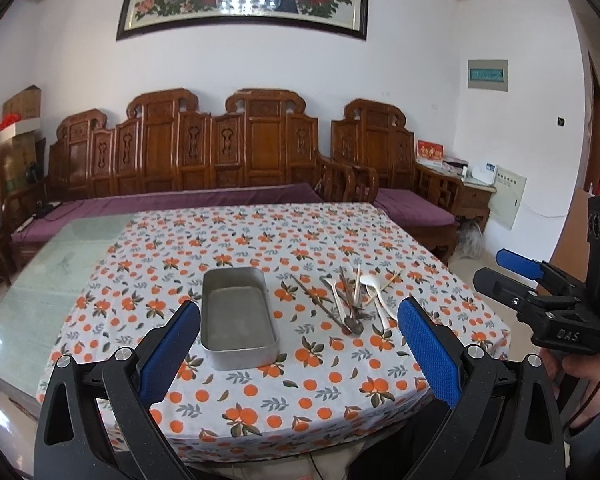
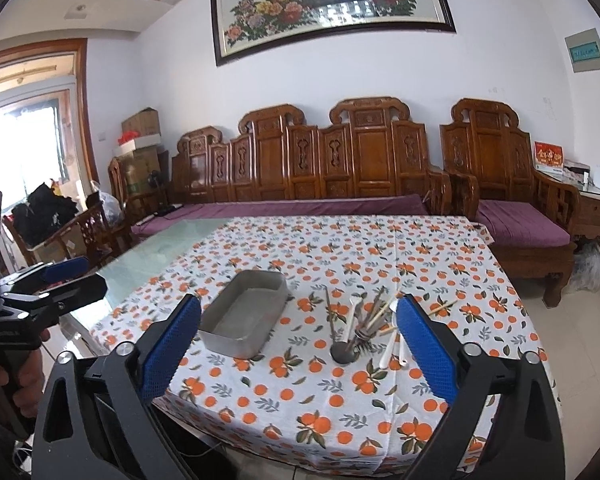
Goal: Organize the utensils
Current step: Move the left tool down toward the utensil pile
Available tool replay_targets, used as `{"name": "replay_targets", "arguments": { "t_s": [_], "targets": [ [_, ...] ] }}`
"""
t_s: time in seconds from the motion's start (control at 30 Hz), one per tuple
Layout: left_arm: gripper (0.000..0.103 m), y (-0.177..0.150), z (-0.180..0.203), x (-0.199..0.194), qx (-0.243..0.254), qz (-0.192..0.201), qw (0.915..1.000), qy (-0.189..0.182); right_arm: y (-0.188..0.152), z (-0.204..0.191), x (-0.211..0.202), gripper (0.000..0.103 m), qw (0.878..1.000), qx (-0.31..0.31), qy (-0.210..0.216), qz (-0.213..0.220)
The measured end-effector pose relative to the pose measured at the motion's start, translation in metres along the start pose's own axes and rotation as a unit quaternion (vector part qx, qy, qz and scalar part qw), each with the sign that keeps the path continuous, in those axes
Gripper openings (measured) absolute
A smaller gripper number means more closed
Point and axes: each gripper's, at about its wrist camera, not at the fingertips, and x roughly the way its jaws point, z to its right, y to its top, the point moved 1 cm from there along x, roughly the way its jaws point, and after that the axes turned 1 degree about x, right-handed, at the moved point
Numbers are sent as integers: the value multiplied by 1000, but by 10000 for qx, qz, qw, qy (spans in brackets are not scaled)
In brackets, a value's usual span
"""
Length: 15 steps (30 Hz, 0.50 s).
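Note:
An empty rectangular metal tin (image 1: pixel 238 316) (image 2: pixel 244 316) rests on the orange-patterned tablecloth (image 1: pixel 300 392) (image 2: pixel 300 392). To its right lies a loose pile of utensils (image 1: pixel 352 300) (image 2: pixel 364 324): dark and pale chopsticks, white plastic spoons (image 1: pixel 374 286) and a dark metal spoon (image 2: pixel 344 351). My left gripper (image 1: pixel 300 344) hovers open over the table's near edge, short of the tin. My right gripper (image 2: pixel 298 340) is open too, above the near edge, with the pile just left of its right finger. Each gripper shows at the side of the other's view, in a hand.
The cloth covers only part of a glass-topped table (image 1: pixel 52 280) (image 2: pixel 156 264), bare on the left. Behind it stands a carved wooden sofa (image 1: pixel 188 160) (image 2: pixel 320 168) with purple cushions, an armchair (image 2: pixel 512 200) at the right, and boxes in the left corner.

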Motion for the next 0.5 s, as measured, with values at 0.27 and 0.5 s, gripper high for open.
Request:
{"name": "replay_targets", "arguments": {
  "t_s": [0.27, 0.5],
  "targets": [
    [95, -1, -5, 43, 187, -475, 9986, 106, -10, 29, 47, 76, 9991, 124, -144, -375],
    [95, 1, -12, 77, 216, -751, 9969, 31, -10, 52, 93, 67, 9978, 226, -213, -587]
  ]
}}
